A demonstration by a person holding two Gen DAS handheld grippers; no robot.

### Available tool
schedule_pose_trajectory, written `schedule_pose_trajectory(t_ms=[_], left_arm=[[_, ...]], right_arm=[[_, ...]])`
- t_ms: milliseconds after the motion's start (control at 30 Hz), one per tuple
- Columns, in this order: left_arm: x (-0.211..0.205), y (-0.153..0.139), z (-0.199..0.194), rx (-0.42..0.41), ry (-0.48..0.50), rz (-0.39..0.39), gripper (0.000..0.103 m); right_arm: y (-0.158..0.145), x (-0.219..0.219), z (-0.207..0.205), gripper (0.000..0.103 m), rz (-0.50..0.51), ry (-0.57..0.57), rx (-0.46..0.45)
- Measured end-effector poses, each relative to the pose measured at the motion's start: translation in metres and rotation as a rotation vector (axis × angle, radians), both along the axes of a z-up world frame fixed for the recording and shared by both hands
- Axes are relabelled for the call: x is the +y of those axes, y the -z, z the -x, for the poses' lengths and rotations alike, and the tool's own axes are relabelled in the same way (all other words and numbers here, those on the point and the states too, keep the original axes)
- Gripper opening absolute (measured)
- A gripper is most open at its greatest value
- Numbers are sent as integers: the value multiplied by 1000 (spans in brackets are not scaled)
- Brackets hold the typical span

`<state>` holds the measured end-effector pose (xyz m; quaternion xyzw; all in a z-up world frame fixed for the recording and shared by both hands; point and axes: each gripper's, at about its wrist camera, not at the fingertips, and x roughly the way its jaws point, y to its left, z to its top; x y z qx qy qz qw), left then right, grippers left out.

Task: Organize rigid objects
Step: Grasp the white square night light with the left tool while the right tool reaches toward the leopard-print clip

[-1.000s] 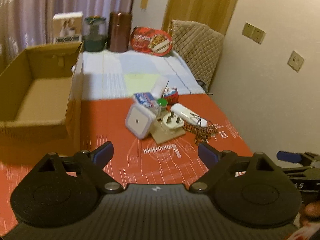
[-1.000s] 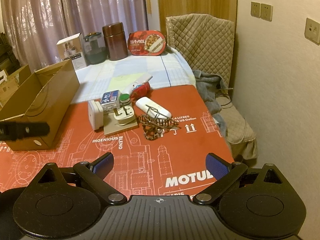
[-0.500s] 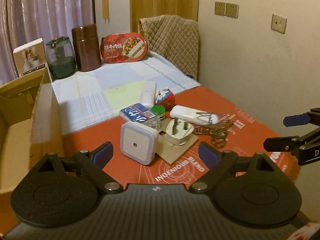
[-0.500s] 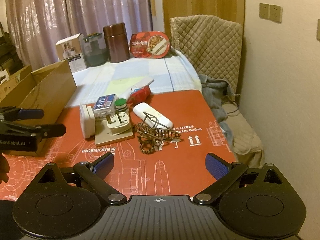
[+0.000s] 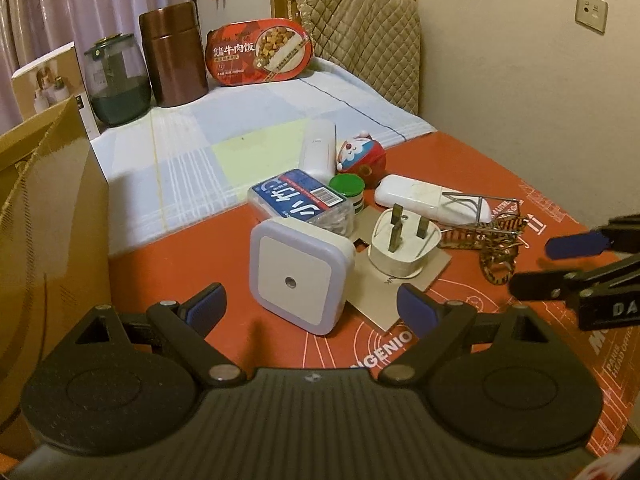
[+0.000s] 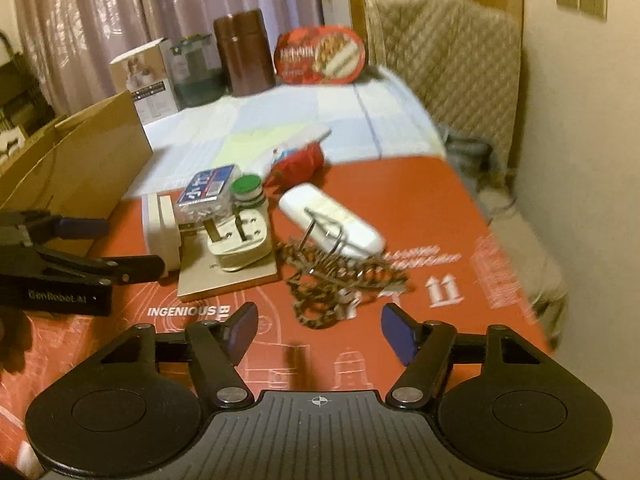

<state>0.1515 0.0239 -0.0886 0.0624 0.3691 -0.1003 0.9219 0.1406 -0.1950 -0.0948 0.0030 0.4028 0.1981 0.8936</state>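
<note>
Both my grippers have come down and closer to the pile since a second ago, and my right one has started to squeeze.

The white night light point(image 5: 301, 271) stands on its edge on the red mat point(image 5: 472, 152), flat face toward my left gripper point(image 5: 310, 307). My left gripper is wide apart and holds nothing; the night light sits just past its tips, a bit to the left of the middle.

Behind the light is a clear box with a blue label point(image 5: 301, 199). A green-capped pot point(image 5: 346, 186) is next to it. The white plug point(image 5: 403, 243) lies on a brown card point(image 5: 436, 260) with its prongs up. The long white stick point(image 6: 331, 220) lies slanted, its long way going from the far left to the near right. A wire clip point(image 6: 325, 229) rests on it. The brown chain point(image 6: 340, 276) is a tangle in front of the stick.

My right gripper point(image 6: 316, 330) is closing with nothing between its pads. The chain lies just ahead of it, not touching.

A red toy point(image 5: 362, 155) sits near the mat's far edge. The cardboard box point(image 5: 44, 216) is along the mat's left side.
</note>
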Motion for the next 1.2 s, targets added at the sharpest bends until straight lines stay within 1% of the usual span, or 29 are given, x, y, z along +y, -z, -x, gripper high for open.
schedule_pose_trajectory(t_ms=[133, 267, 333, 433, 533, 800, 833, 900, 933, 967, 1000, 1200], left_arm=[[2, 3, -2, -3, -16, -1, 90], [3, 4, -3, -8, -25, 2, 90], [3, 4, -4, -16, -30, 2, 90], [4, 2, -6, -35, -44, 6, 90], [4, 2, -10, -52, -52, 8, 90], [1, 8, -22, -53, -8, 10, 88], [1, 8, -24, -50, -4, 12, 87], [0, 10, -27, -45, -2, 7, 77], [0, 11, -28, -40, -2, 1, 75], [0, 11, -29, -32, -2, 2, 66], [-1, 11, -28, -23, -1, 3, 62], [-6, 6, -13, 15, -19, -33, 62]], right_arm=[[6, 5, -6, 66, -38, 7, -7], [6, 7, -10, 66, -27, 45, -9], [3, 4, -7, 66, -42, 53, -12], [-4, 2, 2, 66, -23, 49, -55], [-9, -1, 5, 66, -28, 55, -70], [-7, -2, 4, 66, -22, 58, -60], [-7, -2, 4, 66, -22, 59, -59], [-5, -3, 3, 66, -19, 61, -55], [-5, -3, 3, 66, -17, 62, -54], [-5, -4, 3, 66, -15, 64, -52], [-5, -5, 3, 66, -14, 65, -52], [-9, -10, 7, 66, -11, 79, -58]])
